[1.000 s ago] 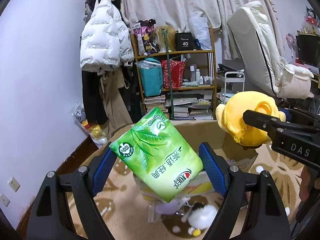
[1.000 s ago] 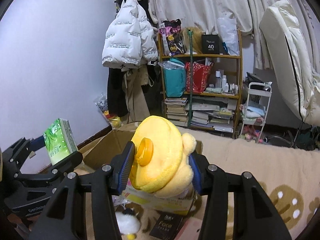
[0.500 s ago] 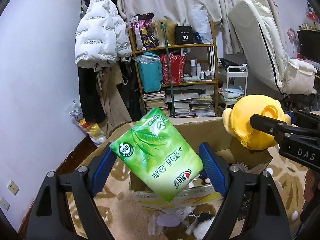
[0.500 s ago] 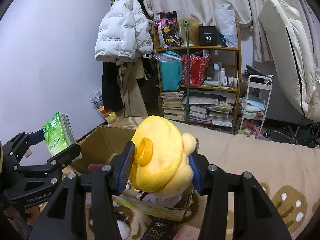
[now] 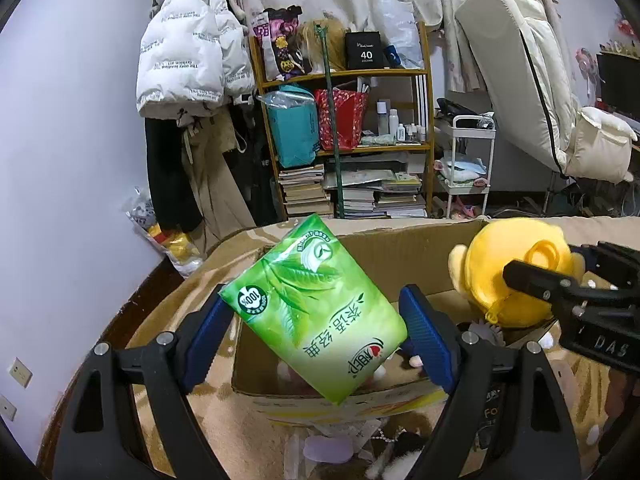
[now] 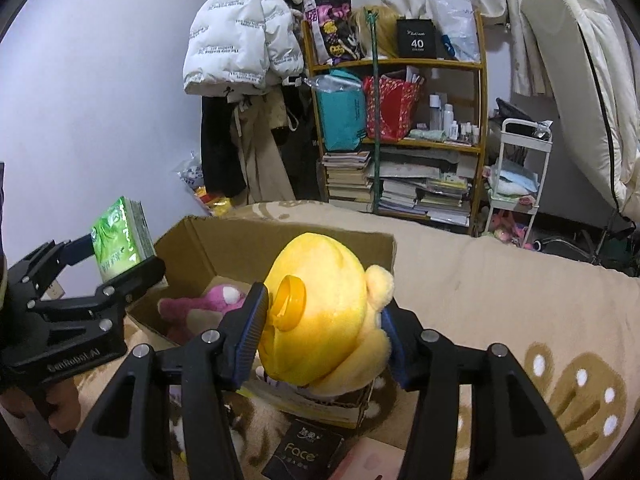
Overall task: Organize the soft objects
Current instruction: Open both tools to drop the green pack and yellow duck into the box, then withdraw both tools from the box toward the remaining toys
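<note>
Left gripper (image 5: 316,328): clamped on green tissue pack (image 5: 316,312), tilted above cardboard box (image 5: 420,252) | Right gripper (image 6: 320,332): jaws opening, yellow plush toy (image 6: 320,320) between pads, above box | Pink plush (image 6: 200,304): inside box, 9 o'clock of yellow toy.

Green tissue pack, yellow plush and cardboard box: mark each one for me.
green tissue pack (image 5: 316,312): left wrist view, middle of its printed front face.
yellow plush (image 6: 324,300): right wrist view, on its rounded yellow head.
cardboard box (image 6: 248,240): right wrist view, bare inner side of its back wall.
</note>
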Action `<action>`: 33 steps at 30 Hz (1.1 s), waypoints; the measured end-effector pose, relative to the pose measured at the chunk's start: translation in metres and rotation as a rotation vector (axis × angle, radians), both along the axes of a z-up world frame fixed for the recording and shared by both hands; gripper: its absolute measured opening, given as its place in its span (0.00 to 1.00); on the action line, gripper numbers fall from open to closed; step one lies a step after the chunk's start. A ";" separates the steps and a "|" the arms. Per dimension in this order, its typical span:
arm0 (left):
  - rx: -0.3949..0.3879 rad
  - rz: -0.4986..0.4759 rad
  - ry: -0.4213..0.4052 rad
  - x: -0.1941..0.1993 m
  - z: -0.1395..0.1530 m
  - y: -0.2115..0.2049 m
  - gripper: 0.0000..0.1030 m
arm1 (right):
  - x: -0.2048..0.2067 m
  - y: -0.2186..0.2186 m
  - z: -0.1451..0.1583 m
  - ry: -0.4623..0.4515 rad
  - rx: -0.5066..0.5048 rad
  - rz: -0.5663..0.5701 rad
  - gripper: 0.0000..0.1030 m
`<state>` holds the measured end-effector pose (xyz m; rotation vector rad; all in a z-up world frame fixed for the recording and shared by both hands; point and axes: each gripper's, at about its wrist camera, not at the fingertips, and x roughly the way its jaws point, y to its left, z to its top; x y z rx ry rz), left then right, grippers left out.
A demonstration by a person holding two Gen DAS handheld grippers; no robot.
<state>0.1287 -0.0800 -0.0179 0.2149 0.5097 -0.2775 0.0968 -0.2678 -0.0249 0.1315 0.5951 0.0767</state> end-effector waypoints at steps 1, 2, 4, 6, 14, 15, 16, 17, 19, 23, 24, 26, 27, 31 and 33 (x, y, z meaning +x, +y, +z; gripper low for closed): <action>0.000 0.000 0.007 0.001 -0.001 0.000 0.82 | 0.001 0.000 -0.002 0.013 -0.003 -0.001 0.57; 0.002 0.000 0.013 0.002 -0.001 0.000 0.82 | 0.002 0.000 -0.004 0.019 -0.002 -0.002 0.57; 0.009 0.001 0.026 0.003 -0.003 0.000 0.82 | 0.003 -0.002 -0.007 0.030 0.013 -0.003 0.57; 0.013 0.001 0.034 0.004 -0.004 0.000 0.82 | 0.002 -0.004 -0.006 0.030 0.018 -0.005 0.57; 0.016 0.033 0.062 0.004 -0.002 0.001 0.92 | -0.003 -0.007 -0.001 0.016 0.016 -0.024 0.63; 0.019 0.040 0.061 0.003 -0.002 0.002 0.92 | -0.004 -0.007 0.001 0.013 0.013 -0.023 0.64; 0.019 0.044 0.059 0.002 -0.001 0.004 0.92 | -0.006 -0.006 0.003 0.006 0.008 -0.024 0.65; 0.019 0.047 0.057 0.001 0.000 0.005 0.92 | -0.008 -0.006 0.004 0.001 0.006 -0.025 0.71; 0.022 0.054 0.048 -0.002 0.004 0.008 0.93 | -0.012 -0.005 0.008 -0.017 0.004 -0.030 0.79; 0.023 0.079 0.033 -0.012 0.008 0.014 0.97 | -0.021 -0.005 0.016 -0.039 0.002 -0.034 0.83; 0.022 0.081 0.035 -0.015 0.010 0.016 0.97 | -0.024 -0.004 0.018 -0.043 0.001 -0.036 0.87; 0.024 0.082 0.036 -0.021 0.011 0.018 0.97 | -0.028 -0.005 0.021 -0.049 0.003 -0.045 0.89; 0.029 0.084 0.035 -0.024 0.013 0.019 0.97 | -0.031 -0.005 0.023 -0.051 0.007 -0.049 0.89; 0.052 0.093 0.026 -0.040 0.018 0.022 0.97 | -0.041 -0.005 0.030 -0.055 0.010 -0.068 0.99; 0.058 0.097 0.027 -0.046 0.020 0.024 0.97 | -0.050 -0.006 0.033 -0.070 0.021 -0.079 1.00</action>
